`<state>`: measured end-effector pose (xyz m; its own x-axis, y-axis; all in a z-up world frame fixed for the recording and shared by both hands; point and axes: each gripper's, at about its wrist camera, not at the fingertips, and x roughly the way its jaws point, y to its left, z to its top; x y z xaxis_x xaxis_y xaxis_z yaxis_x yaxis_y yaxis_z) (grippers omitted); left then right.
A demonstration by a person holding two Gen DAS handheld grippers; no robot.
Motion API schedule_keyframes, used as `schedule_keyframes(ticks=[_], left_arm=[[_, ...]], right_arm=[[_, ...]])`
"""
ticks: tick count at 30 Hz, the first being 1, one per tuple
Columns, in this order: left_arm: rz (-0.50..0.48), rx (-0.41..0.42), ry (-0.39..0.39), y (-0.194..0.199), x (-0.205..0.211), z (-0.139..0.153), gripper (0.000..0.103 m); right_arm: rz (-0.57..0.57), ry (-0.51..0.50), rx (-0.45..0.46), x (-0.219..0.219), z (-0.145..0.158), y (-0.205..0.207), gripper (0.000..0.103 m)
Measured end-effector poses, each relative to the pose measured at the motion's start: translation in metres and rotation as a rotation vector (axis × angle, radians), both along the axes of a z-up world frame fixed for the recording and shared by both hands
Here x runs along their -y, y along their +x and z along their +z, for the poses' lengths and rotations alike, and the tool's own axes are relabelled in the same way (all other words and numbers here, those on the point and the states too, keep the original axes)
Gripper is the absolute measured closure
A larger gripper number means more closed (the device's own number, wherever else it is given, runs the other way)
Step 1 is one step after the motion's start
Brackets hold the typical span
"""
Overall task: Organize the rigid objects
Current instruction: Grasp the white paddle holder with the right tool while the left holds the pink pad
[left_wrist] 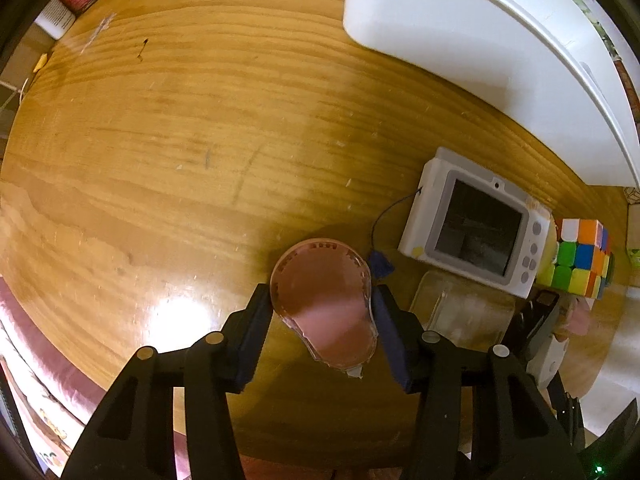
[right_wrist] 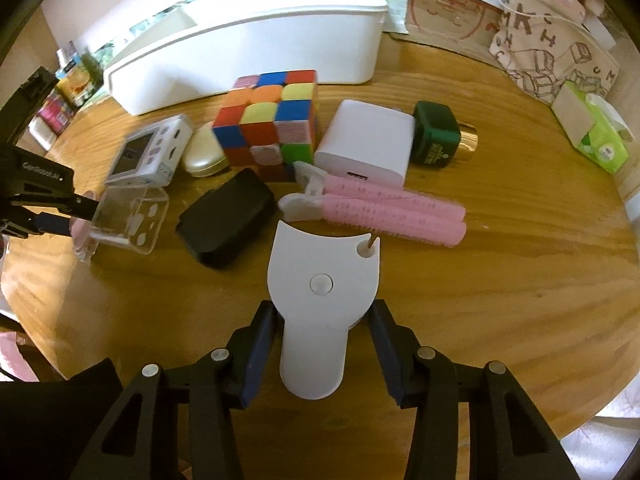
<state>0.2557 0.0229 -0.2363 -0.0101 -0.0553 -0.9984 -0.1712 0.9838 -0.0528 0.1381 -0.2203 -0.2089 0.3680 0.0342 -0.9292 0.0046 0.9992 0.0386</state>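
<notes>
The left gripper [left_wrist: 324, 312] points down at the wooden table [left_wrist: 160, 140] and grasps a small pink disc in a clear case [left_wrist: 326, 304]; both blue pads [left_wrist: 264, 312] press on its sides, the jaws partly closed around it. From the right wrist view the same disc [right_wrist: 82, 232] shows at the far left, held on edge just beside a clear plastic box [right_wrist: 128, 216], though whether they touch cannot be told.

The right gripper [right_wrist: 320, 336] is clenched on the narrow handle of a flat white plastic tool [right_wrist: 320, 280] with a round button and a small notch at its wide end. Its pads [right_wrist: 260, 340] sit against the handle on both sides, and the tool's wide end reaches toward two pink hair rollers [right_wrist: 384, 208] lying side by side.

Only the right wrist view shows the rest of the clutter: a black pouch [right_wrist: 228, 220], a white charger [right_wrist: 368, 144], a green jar with a gold cap [right_wrist: 436, 136], a cream oval case [right_wrist: 204, 152] and a green tissue pack [right_wrist: 596, 136].

Both views show the colour cube [right_wrist: 272, 120], the small white toy camera [left_wrist: 476, 224] and the long white bin [left_wrist: 480, 48] behind them. The left wrist view alone shows the camera's dark screen face-on and a broad bare stretch of table to the left.
</notes>
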Motion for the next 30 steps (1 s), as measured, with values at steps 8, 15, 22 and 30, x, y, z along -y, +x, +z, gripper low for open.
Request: schedule_keyframes(ticks=[8,15,22,30], left_arm=[[0.033,0.007,0.006,-0.023,-0.012,0.001,0.048],[0.056,0.051,-0.004,-0.05,-0.023,0.016,0.048],[0.081,0.109,-0.023,-0.071,-0.032,0.037,0.048],[0.1,0.17,-0.027,-0.092,-0.047,0.058,0.048]], right_arm=[[0.09,0.018,0.07,-0.016,0.02,-0.012,0.056],[0.167,0.038,0.123,-0.024,0.032,-0.021,0.058],[0.266,0.067,0.165,-0.035,0.046,-0.023,0.099],[0.277,0.092,0.185,-0.03,0.054,-0.021,0.099]])
